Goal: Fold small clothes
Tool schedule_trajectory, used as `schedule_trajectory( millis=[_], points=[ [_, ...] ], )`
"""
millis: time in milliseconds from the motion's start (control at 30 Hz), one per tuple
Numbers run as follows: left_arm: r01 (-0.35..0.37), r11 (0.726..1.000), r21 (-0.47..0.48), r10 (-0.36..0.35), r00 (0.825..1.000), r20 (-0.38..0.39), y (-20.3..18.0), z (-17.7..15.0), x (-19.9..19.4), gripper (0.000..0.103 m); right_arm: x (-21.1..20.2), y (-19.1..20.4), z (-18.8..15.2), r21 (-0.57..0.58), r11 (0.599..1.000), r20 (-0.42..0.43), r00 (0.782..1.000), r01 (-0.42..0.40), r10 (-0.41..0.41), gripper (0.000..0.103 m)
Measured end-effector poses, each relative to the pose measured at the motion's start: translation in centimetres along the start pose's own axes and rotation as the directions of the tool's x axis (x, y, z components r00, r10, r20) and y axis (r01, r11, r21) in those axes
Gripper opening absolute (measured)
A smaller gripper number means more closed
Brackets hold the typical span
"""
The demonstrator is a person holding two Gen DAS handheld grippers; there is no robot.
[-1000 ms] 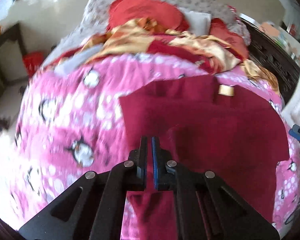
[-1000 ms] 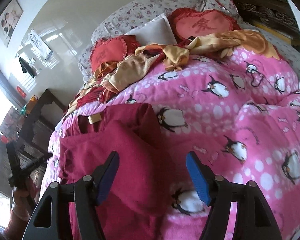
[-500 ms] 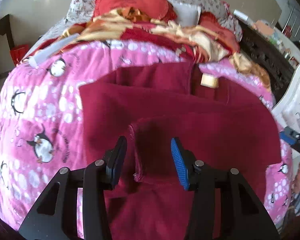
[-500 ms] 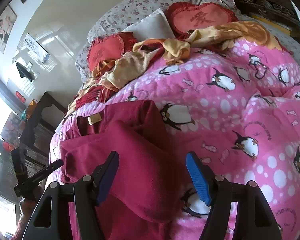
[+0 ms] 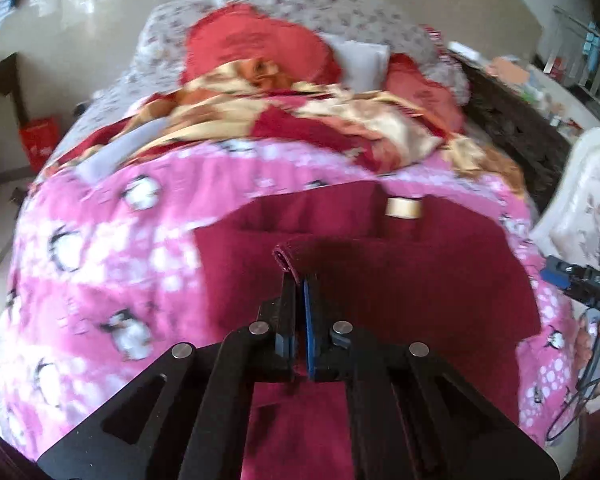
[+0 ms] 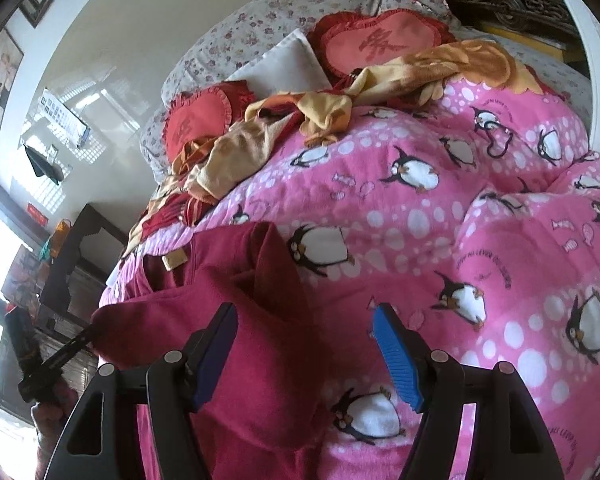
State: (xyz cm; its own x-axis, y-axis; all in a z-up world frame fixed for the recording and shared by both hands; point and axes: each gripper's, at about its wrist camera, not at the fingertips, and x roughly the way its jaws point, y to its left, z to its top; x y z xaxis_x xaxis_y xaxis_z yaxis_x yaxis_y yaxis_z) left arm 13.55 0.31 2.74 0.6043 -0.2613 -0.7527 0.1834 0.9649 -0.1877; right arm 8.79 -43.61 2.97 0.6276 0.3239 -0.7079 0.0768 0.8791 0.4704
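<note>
The dark red garment (image 5: 380, 280) lies spread on the pink penguin blanket (image 5: 100, 240) in the lower centre of the left wrist view, its tan label (image 5: 403, 208) near the far edge; the left claw (image 5: 300, 292) is clenched on a rolled fold of that cloth, raised just above the rest; the right claw (image 6: 304, 344) hangs released over the garment's edge at lower left of its own view, gripping nothing. To fold well, I judge the pinched edge should be carried flat across toward the label side, kept taut, while the right claw pins the opposite part; crumpled yellow cloth (image 6: 380, 88) lies beyond.
</note>
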Motion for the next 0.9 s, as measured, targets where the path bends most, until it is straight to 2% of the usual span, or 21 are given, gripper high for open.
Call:
schedule_trajectory(
  millis=[67, 200, 333, 367, 400, 433, 467, 500, 533, 633, 733, 833, 900],
  points=[
    [-0.034, 0.999, -0.02, 0.034, 0.999, -0.02, 1.3, -0.5, 0.3, 0.002, 0.7, 0.4, 0.6, 0.001, 1.0, -0.002, 1.0, -0.003, 0.003, 0.07],
    [-0.045, 0.998, -0.046, 0.042, 0.997, -0.062, 2.1, -2.0, 1.1, 0.002, 2.5, 1.8, 1.4, -0.018, 1.0, -0.028, 0.999, -0.018, 0.017, 0.07],
    [-0.034, 0.999, -0.007, 0.033, 0.998, -0.055, 0.8, -2.4, 1.1, 0.002, 6.3, 4.0, 1.9, -0.09, 0.996, -0.102, 0.995, 0.011, -0.02, 0.07],
    [-0.039, 0.999, 0.009, 0.039, 0.998, -0.049, 0.3, -2.3, 1.0, 0.002, 7.1, 4.4, 1.9, -0.105, 0.994, -0.124, 0.992, 0.012, -0.025, 0.068],
    [-0.042, 0.999, 0.018, 0.043, 0.998, -0.045, 0.0, -2.1, 1.1, 0.002, 8.0, 4.8, 1.8, -0.135, 0.991, -0.151, 0.988, 0.018, -0.039, 0.059],
    [-0.044, 0.999, 0.026, 0.045, 0.998, -0.041, -0.1, -1.9, 1.0, 0.002, 8.7, 5.5, 1.8, -0.208, 0.973, -0.147, 0.98, 0.101, -0.133, 0.03],
    [-0.04, 0.999, 0.027, 0.041, 0.998, -0.038, -0.2, -1.8, 0.9, 0.002, 8.6, 5.7, 2.0, -0.242, 0.96, -0.118, 0.978, 0.138, -0.171, 0.022],
    [-0.036, 0.999, 0.023, 0.037, 0.999, -0.035, -0.1, -1.7, 0.9, 0.002, 8.1, 5.6, 2.3, -0.242, 0.962, -0.087, 0.985, 0.124, -0.149, 0.019],
    [-0.034, 0.999, 0.018, 0.034, 0.999, -0.032, 0.1, -1.7, 0.8, 0.002, 7.3, 5.2, 2.6, -0.228, 0.966, -0.047, 0.989, 0.125, -0.139, 0.012],
    [-0.059, 0.998, 0.006, 0.059, 0.997, -0.043, 0.5, -1.9, 1.5, 0.002, 6.1, 2.6, 3.6, -0.103, 0.988, 0.043, 0.992, 0.119, -0.115, 0.01],
    [-0.082, 0.996, -0.019, 0.081, 0.995, -0.066, 1.3, -2.2, 2.5, 0.002, 5.9, 0.3, 4.0, -0.009, 0.987, 0.091, 0.983, 0.161, -0.159, 0.008],
    [-0.091, 0.995, -0.031, 0.088, 0.993, -0.072, 1.9, -2.4, 2.6, 0.002, 4.5, -0.6, 3.9, 0.007, 0.994, 0.063, 0.992, 0.11, -0.11, 0.008],
    [-0.086, 0.996, -0.038, 0.083, 0.994, -0.076, 2.2, -2.4, 2.7, 0.002, 3.3, 0.7, 3.2, -0.061, 0.997, 0.017, 0.999, 0.049, -0.048, 0.017]
  ],
)
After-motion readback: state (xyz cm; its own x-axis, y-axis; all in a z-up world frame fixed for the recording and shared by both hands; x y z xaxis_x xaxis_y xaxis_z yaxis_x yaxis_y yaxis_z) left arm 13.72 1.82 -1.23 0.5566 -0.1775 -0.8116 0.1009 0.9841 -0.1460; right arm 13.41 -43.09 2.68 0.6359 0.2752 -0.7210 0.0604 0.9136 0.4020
